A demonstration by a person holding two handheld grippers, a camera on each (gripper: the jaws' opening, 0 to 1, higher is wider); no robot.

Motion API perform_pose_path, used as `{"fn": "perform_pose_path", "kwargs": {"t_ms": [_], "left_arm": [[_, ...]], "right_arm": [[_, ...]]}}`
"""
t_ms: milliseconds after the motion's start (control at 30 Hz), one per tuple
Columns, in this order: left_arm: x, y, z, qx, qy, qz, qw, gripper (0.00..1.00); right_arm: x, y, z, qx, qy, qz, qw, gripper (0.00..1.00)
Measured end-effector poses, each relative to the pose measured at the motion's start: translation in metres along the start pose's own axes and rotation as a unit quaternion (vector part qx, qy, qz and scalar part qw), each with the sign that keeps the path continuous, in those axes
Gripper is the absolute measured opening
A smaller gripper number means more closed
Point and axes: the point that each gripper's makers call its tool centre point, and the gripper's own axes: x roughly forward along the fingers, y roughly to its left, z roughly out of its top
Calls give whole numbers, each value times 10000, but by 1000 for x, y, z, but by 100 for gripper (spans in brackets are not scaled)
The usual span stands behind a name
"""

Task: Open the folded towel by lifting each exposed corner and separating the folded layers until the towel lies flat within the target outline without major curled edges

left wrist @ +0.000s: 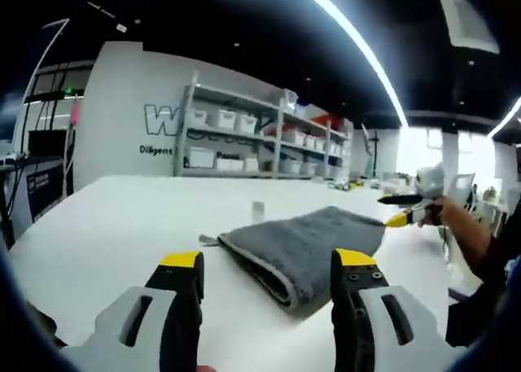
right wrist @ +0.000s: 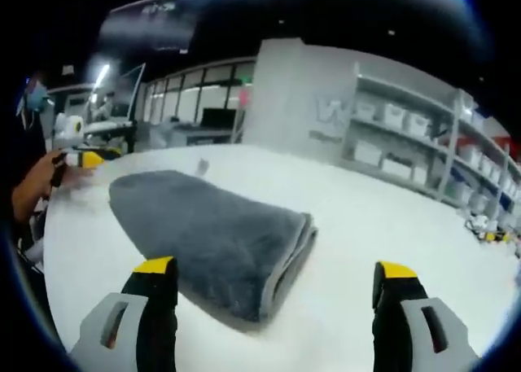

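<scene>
A folded grey towel (left wrist: pixel 305 243) lies on the white table (left wrist: pixel 122 217), its folded layers stacked at the near edge. My left gripper (left wrist: pixel 269 262) is open, its yellow-tipped jaws spread wide just short of that edge, with nothing between them. In the right gripper view the same towel (right wrist: pixel 207 229) stretches away to the left, its layered fold at the right end. My right gripper (right wrist: pixel 275 268) is also open, hovering before the towel with nothing held. The right gripper (left wrist: pixel 404 212) enters the left gripper view beyond the towel, held by a hand. The left gripper (right wrist: pixel 81 159) appears at the far left.
A small pale object (left wrist: pixel 258 211) stands on the table behind the towel, seen also as the small object (right wrist: pixel 202 167). Metal shelves with white bins (left wrist: pixel 260 136) line the back wall. A person's arm (left wrist: pixel 476 242) reaches in at the right. White tabletop (right wrist: pixel 391 217) spreads around the towel.
</scene>
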Motion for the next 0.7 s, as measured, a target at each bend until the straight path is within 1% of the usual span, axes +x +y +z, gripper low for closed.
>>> {"fn": "perform_pose_path", "kwargs": {"t_ms": [33, 67, 133, 167, 200, 233, 267, 300, 333, 400, 467, 533, 567, 633, 700], "left_arm": [[0, -1, 0, -1, -6, 0, 10000, 47], [0, -1, 2, 33, -95, 50, 9999, 47], [-1, 0, 3, 12, -97, 124, 9999, 48], [-1, -1, 3, 79, -87, 144, 9998, 51], [0, -1, 2, 113, -81, 186, 9997, 57], [1, 0, 1, 187, -22, 239, 9995, 67], [1, 1, -4, 300, 147, 309, 9990, 73], [3, 1, -10, 397, 319, 315, 9982, 76], [4, 0, -14, 530, 444, 314, 9971, 77], [5, -1, -16, 687, 474, 406, 9957, 77], [7, -4, -21, 786, 613, 384, 9943, 78], [9, -3, -22, 801, 638, 408, 9939, 79], [9, -2, -24, 842, 700, 403, 9932, 78], [8, 2, -21, 902, 655, 519, 9924, 78], [8, 4, -20, 959, 660, 567, 9916, 79]], "right_arm": [[-1, 1, -1, -9, 16, 5, 10000, 100], [-1, 2, -3, -19, 49, 34, 10000, 100], [-2, 4, -8, -48, 145, 98, 9998, 100], [-2, 5, -9, -51, 181, 112, 9998, 100], [-3, 6, -12, -48, 232, 128, 9996, 100], [-3, 6, -13, -46, 247, 132, 9996, 100], [-3, 6, -14, -35, 267, 135, 9995, 100], [-3, 6, -15, -20, 287, 140, 9995, 100], [-3, 6, -16, -10, 304, 148, 9994, 100], [-3, 7, -17, 5, 336, 163, 9993, 100], [-3, 8, -18, 9, 339, 178, 9993, 100], [-3, 11, -18, 13, 349, 215, 9992, 100], [-3, 11, -18, 9, 348, 221, 9992, 100], [-3, 11, -17, 3, 350, 224, 9991, 100], [-3, 11, -17, 5, 342, 218, 9992, 100]]}}
